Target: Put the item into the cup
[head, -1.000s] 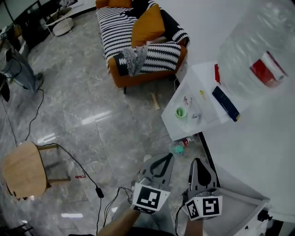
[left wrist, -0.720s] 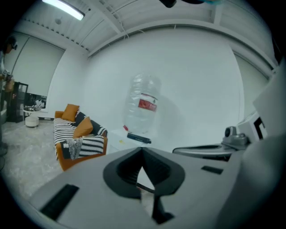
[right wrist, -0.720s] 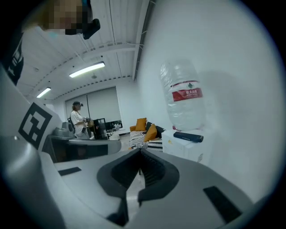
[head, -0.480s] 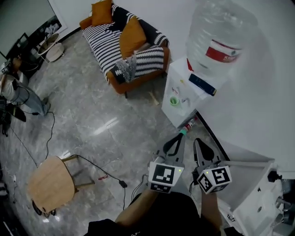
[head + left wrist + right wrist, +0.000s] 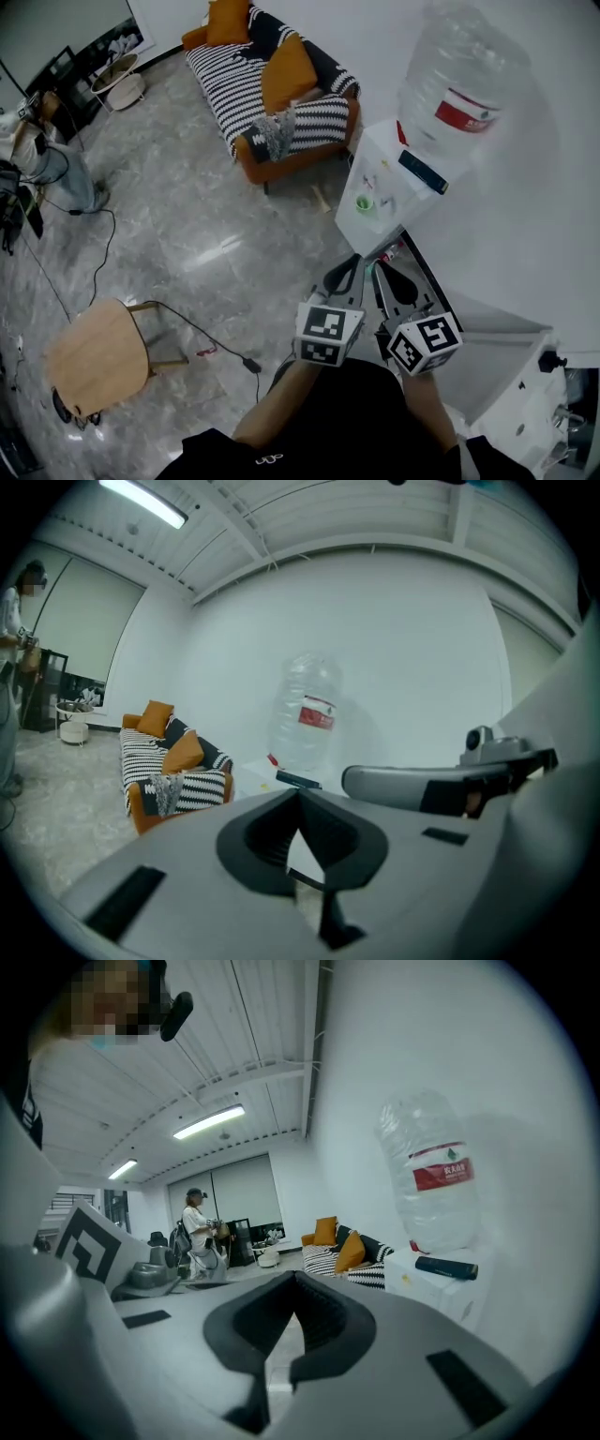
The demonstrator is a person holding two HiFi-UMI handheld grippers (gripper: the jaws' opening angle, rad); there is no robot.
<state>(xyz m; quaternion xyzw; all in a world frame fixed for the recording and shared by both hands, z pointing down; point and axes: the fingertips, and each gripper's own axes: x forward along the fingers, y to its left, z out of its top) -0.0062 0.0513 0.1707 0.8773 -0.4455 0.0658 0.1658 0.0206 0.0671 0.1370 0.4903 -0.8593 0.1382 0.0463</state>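
Note:
A small green cup [image 5: 364, 202] stands on the front ledge of a white water dispenser [image 5: 377, 169], which carries a large clear bottle [image 5: 459, 84]. In the head view my left gripper [image 5: 352, 265] and right gripper [image 5: 386, 272] are side by side just short of the dispenser's foot, pointing at it. Each has its jaws closed tip to tip with nothing between them. The left gripper view looks past its shut jaws [image 5: 298, 795] at the bottle [image 5: 305, 714]. The right gripper view looks past its own [image 5: 298, 1279] at the bottle [image 5: 433, 1171]. I cannot make out a separate item.
A striped sofa [image 5: 281, 84] with orange cushions stands beyond the dispenser. A small bottle [image 5: 390, 253] lies at the dispenser's foot. A round wooden stool [image 5: 89, 356] and a black cable [image 5: 187, 328] are on the grey floor at left. A person [image 5: 197, 1227] stands far off.
Both grippers have come closer to the dispenser's foot and nearer each other. My head view has swung, so the dispenser now sits higher and more central. Both stay shut.

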